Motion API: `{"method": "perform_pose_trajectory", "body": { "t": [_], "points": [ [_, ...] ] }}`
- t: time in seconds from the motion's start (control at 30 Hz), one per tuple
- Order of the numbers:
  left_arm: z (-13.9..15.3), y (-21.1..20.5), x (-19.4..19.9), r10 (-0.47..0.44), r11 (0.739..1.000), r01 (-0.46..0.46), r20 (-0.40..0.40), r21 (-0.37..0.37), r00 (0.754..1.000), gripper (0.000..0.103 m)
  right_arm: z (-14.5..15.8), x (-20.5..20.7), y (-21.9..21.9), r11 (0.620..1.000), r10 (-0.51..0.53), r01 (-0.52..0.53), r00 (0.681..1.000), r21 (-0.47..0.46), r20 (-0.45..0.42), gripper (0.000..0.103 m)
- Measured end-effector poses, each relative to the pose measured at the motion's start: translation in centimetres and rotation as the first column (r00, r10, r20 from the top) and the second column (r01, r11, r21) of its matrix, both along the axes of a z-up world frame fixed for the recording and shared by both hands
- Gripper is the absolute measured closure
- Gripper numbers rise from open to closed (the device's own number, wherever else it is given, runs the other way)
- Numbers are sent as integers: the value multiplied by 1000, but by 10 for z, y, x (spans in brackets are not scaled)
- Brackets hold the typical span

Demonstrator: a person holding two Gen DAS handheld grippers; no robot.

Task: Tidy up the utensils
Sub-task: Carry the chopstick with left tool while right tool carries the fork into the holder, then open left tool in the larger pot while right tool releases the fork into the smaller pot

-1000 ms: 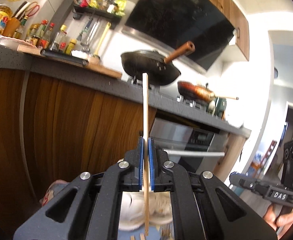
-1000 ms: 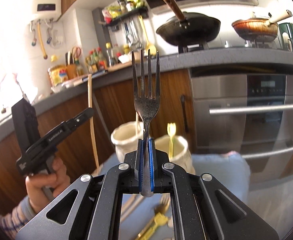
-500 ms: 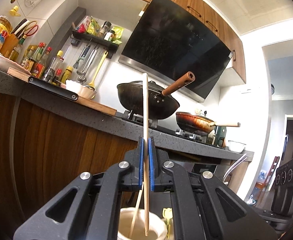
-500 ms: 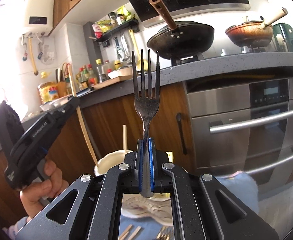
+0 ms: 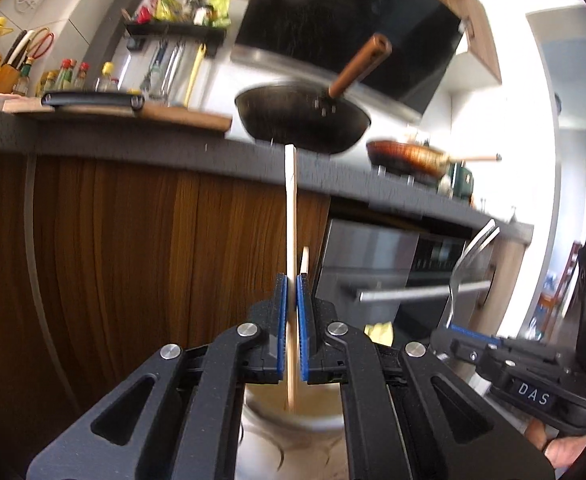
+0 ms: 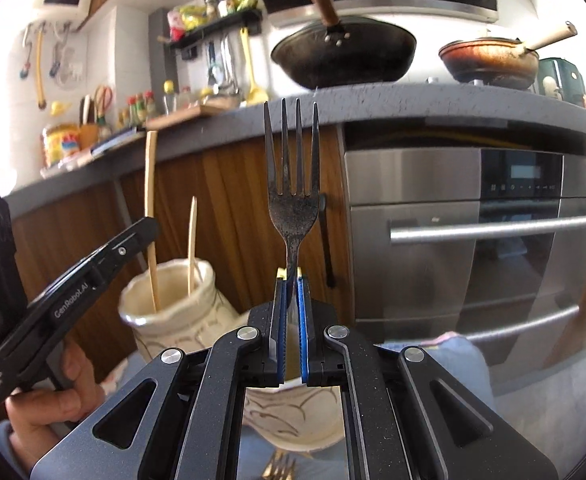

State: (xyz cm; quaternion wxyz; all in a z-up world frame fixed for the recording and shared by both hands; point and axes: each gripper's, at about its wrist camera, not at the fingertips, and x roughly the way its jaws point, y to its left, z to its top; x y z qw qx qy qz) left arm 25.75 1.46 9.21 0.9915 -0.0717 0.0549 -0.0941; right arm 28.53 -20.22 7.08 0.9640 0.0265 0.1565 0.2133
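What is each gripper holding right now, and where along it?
Left gripper clamps a wooden chopstick low on its shaft. Right gripper clamps a dark fork by the handle just below the head, tines up.

— What carries everything here?
— A pale blue cloth surface (image 6: pixel 465 364).
— And directly on it?
— Two cream ceramic jars with brown swirls (image 6: pixel 161 320) (image 6: pixel 293 416), plus a gold fork (image 6: pixel 279 470) lying flat.

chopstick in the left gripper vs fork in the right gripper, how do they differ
The chopstick is a thin, pale wooden stick; the fork is dark metal with four tines. The chopstick's lower end dips into the cream holder; the fork's is hidden behind its jaws. Both stand upright, clamped in shut jaws.
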Motion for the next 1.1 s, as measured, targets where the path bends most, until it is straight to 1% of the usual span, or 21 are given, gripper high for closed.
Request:
{"method": "perform_pose_trajectory", "body": {
  "t": [0.13, 0.33, 0.57, 0.77, 0.97, 1.03, 1.07, 1.1],
  "points": [
    [-5, -3, 0, 11, 999, -9, -49, 34, 999, 98, -10, 5, 7, 999, 5, -6, 999, -37, -39, 97],
    [-9, -3, 4, 22, 999, -18, -92, 47, 996, 98, -22, 15, 14, 998, 9, -14, 997, -64, -81, 97],
    [-9, -5, 3, 17, 998, -12, -89, 60, 996, 98, -24, 19, 14, 998, 5, -11, 996, -63, -89, 97],
    [-7, -3, 0, 18, 999, -14, -86, 46, 996, 98, -24, 20, 12, 999, 4, -9, 996, -52, -89, 97],
    [-4, 1, -8, 21, 999, -18, -72, 35, 997, 95, -22, 14, 8, 999, 5, -8, 997, -37, -74, 95],
    [-3, 3, -13, 21, 999, -19, -64, 27, 998, 85, -20, 10, 4, 1000, 4, -6, 998, -26, -60, 92],
    [-3, 5, -14, 23, 1000, -22, -58, 21, 998, 77, -19, 8, 2, 1000, 5, -6, 999, -19, -53, 92],
    [-2, 7, -16, 27, 1000, -27, -53, 15, 998, 72, -18, 5, 0, 1000, 4, -5, 999, -15, -47, 91]
  ]
}}
